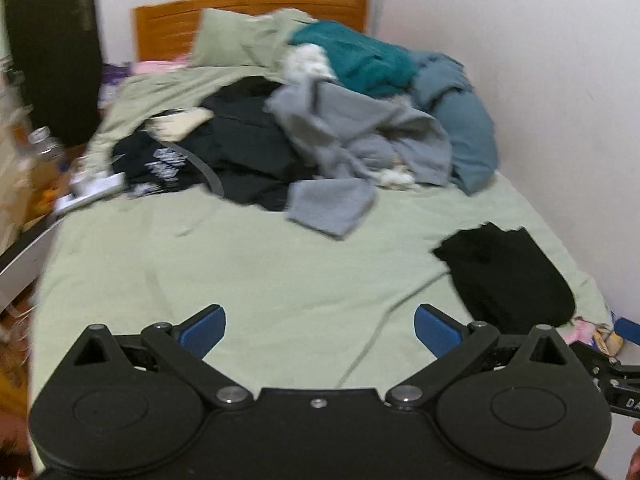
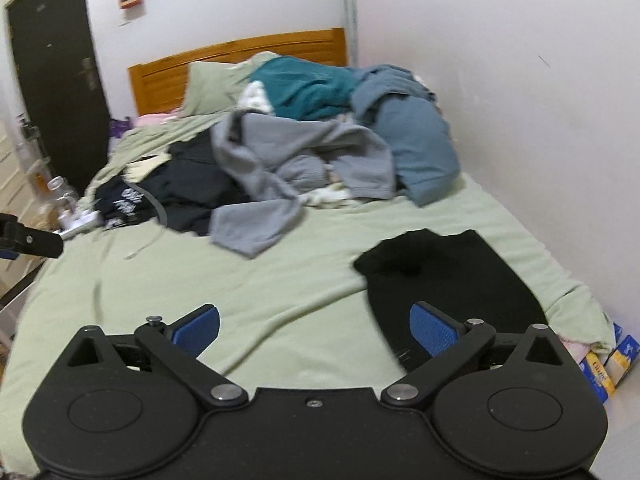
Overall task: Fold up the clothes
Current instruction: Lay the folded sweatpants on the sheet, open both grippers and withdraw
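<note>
**Materials / surface finish**

Left gripper (image 1: 320, 330): matt black plastic body, bright metal pivot pins, blue textured pads (image 1: 204, 330). Right gripper (image 2: 314, 330): same build; its blue pads (image 2: 434, 332) show a fine ribbed grain. Bedsheet (image 1: 200, 264): pale green cloth, matt, lightly creased. Folded black garment (image 2: 452, 280): matt, soft-looking cloth. Grey sweatshirt (image 2: 288, 152): fleecy, thick knit. Teal garment (image 1: 360, 56): fuzzy, towel-like cloth. Headboard (image 1: 248, 8): orange-brown wood, smooth, slight sheen. Bottle (image 1: 46, 144): clear plastic. Walls (image 2: 500, 80): matt white paint.
</note>
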Demonstrator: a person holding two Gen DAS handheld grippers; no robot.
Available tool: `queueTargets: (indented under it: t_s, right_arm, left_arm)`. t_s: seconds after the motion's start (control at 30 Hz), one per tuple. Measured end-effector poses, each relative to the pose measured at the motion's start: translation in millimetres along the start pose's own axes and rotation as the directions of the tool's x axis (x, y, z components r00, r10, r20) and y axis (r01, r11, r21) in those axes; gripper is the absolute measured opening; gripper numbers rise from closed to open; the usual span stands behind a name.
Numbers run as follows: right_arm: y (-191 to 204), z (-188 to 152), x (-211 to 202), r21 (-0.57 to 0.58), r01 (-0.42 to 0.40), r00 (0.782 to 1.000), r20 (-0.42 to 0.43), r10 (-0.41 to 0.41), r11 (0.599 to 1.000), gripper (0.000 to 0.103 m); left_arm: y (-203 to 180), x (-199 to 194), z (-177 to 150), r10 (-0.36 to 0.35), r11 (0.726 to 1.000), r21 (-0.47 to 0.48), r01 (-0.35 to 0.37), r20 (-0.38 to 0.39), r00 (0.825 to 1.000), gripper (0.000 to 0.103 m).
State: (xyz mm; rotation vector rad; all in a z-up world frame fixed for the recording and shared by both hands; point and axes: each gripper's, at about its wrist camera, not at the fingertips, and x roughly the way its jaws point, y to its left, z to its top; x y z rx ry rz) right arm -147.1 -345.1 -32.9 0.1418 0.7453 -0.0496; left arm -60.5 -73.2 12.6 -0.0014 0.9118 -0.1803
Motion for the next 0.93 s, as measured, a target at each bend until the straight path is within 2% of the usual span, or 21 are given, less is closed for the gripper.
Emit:
queueTargets:
  t_s: [0.17, 0.3, 0.47, 0.6, 0.7, 0.93]
  right_arm:
    - [45, -4, -31, -0.041, -0.027, 0.999, -0.022, 0.026, 0.999, 0.103]
    - [85, 1, -54, -0.067, -0.099, 0.991, -0.091, 0.093, 0.993, 0.103]
    - [120, 3, -80, -0.119, -0.113, 0.989, -0.11, 0.1, 0.986, 0.103]
    - [143, 3, -104, -0.169, -0.059, 0.996, -0.073, 0.047, 0.984, 0.103]
    - [147, 5, -117, -0.136, -0.069, 0.996, -0.059, 0.061, 0.988, 0.103]
    - [156, 0, -121, -0.092, -0.066, 0.993, -0.106, 0.056, 0.994, 0.103]
  left_arm:
    - [35, -38, -22, 0.061, 0.998, -0.028, -0.064, -0.087, 0.994, 0.103]
    - [53, -68, -31, 0.056, 0.997, -0.037, -0.062, -0.144, 0.988, 0.103]
    - [59, -96, -42, 0.09, 0.996, 0.016, -0.089, -0.186, 0.978, 0.103]
    - [64, -111, -47, 0.07, 0.998, 0.008, -0.07, -0.199, 0.978, 0.103]
    - [65, -114, -49, 0.07, 0.997, 0.03, -0.066, -0.203, 0.977, 0.103]
    - [72, -129, -52, 0.072, 0.997, 0.034, -0.067, -0.181, 0.981, 0.103]
